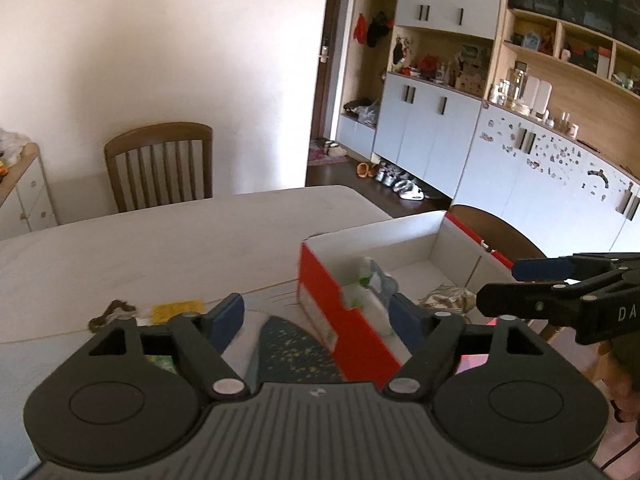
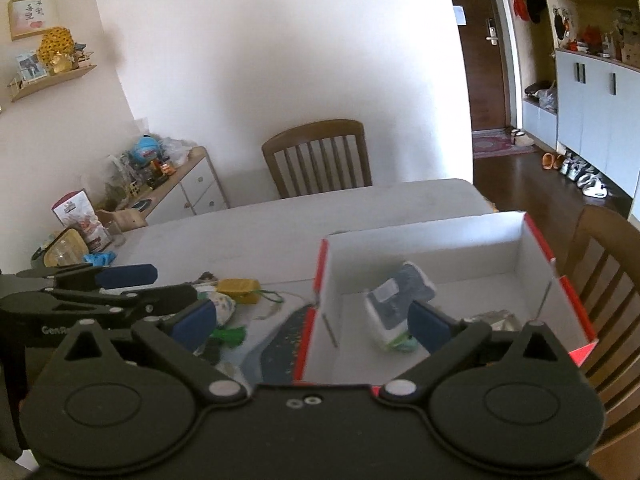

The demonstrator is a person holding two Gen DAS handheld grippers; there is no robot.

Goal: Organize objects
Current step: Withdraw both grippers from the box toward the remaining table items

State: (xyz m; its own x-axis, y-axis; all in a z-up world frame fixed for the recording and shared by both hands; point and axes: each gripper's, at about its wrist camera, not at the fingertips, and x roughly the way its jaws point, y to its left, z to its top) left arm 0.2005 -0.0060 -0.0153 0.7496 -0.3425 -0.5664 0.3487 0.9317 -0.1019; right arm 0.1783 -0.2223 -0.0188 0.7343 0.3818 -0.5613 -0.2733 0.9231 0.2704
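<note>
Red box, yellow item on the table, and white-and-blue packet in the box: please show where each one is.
red box (image 2: 436,240): right wrist view, inner white back wall.
yellow item (image 2: 240,289): right wrist view, its middle.
white-and-blue packet (image 2: 394,300): right wrist view, its front face.

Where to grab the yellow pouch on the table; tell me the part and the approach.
Take the yellow pouch across its short sides, coming straight down. It lies flat beside the red box, a green cord trailing off it. The open left claw is nearer.
</note>
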